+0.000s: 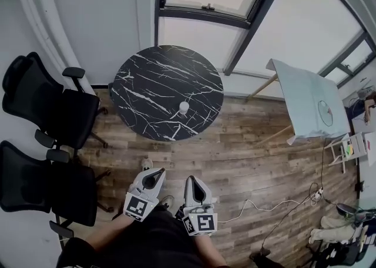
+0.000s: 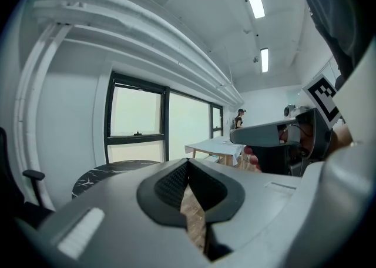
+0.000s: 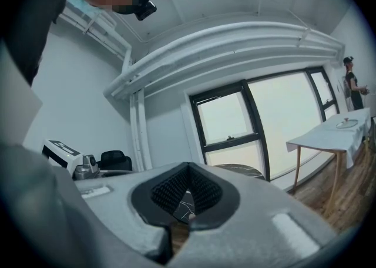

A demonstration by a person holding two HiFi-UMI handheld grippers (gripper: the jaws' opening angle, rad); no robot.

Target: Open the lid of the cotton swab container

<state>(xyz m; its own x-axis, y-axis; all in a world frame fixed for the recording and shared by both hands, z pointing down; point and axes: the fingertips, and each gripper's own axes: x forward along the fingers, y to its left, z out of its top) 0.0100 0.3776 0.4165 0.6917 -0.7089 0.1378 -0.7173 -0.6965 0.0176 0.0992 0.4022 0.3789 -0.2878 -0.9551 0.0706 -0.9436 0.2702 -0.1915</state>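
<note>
Two grippers, both shut tight with nothing between the jaws. The left gripper (image 1: 156, 173) and the right gripper (image 1: 193, 180) are held low over the brown wooden plank floor (image 1: 252, 161), pointing toward the round black white-veined marble table (image 1: 147, 79).

The small white cotton swab container (image 1: 184, 107) stands on the nearer half of the tabletop, right of centre. It is straight ahead and well apart from both grippers. It looks upright, long axis vertical; the lid is too small to make out.

Neither gripper is clearly nearer, though the right one lines up more directly. Judgement: the approach comes first, and the jaws must open before any grasp.
</note>
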